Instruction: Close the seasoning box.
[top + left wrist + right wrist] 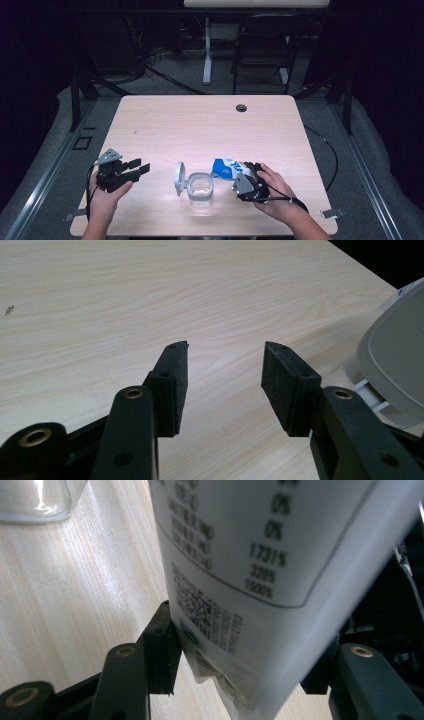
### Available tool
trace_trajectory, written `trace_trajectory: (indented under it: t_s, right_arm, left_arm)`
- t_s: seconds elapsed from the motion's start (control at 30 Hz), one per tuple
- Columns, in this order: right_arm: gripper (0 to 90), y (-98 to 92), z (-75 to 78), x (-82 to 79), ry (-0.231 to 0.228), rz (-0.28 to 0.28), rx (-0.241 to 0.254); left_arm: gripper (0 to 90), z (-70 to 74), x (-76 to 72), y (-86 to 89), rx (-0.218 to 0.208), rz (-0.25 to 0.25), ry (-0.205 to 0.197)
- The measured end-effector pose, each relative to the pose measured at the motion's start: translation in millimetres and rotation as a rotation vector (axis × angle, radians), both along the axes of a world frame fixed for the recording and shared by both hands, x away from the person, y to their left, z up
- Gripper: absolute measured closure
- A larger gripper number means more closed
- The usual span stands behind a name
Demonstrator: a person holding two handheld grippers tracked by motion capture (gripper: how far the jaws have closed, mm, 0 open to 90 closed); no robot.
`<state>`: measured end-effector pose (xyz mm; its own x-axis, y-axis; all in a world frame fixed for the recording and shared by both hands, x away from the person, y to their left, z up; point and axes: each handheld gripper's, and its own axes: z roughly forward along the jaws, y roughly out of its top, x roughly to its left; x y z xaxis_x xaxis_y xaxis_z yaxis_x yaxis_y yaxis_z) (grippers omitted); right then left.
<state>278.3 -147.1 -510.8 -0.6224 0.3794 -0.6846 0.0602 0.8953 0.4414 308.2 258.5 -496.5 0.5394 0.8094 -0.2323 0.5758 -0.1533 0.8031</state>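
Right tongs (243, 172) clamp the white pouch (226, 168); left tongs (139, 167) gape empty

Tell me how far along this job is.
Done: the clear container stands on the table with its lid flipped open to the side. In hand: the right gripper is clamped on a blue and white packet, held beside the container. The left gripper waits open with nothing between its jaws. Left: probably emptying the packet into the container and shutting the lid.
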Motion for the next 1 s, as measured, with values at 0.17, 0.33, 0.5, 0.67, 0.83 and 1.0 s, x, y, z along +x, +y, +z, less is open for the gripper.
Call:
trace_trajectory:
  t_s: [0.17, 0.33, 0.5, 0.67, 0.83, 1.0]
  right_arm:
    - [45.7, 2.0, 1.7, -0.5, -0.005, 0.01, -0.027]
    - [45.7, 3.2, 0.1, -0.3, -0.006, 0.008, -0.024]
    - [45.7, 3.8, 1.1, -2.3, -0.021, 0.012, -0.05]
    - [45.7, 5.0, 2.8, -2.8, -0.037, 0.023, -0.086]
    - [45.7, 5.0, 7.3, -4.1, -0.061, 0.017, -0.189]
    - [45.7, 6.1, 4.6, -4.5, -0.069, 0.026, -0.2]
  left_arm:
    - [53.9, -2.9, -0.3, -0.5, 0.011, 0.002, 0.009]
    - [53.8, 1.0, -2.8, 0.5, 0.01, -0.001, 0.002]
    - [53.8, -0.6, -3.0, 1.8, 0.009, 0.004, 0.006]
    - [53.8, 0.0, -3.6, 1.3, 0.012, 0.002, 0.003]
    - [53.9, -0.2, -4.1, 0.3, 0.013, 0.002, 0.001]
    - [53.9, -0.7, -4.2, 0.6, 0.014, 0.0, 0.004]
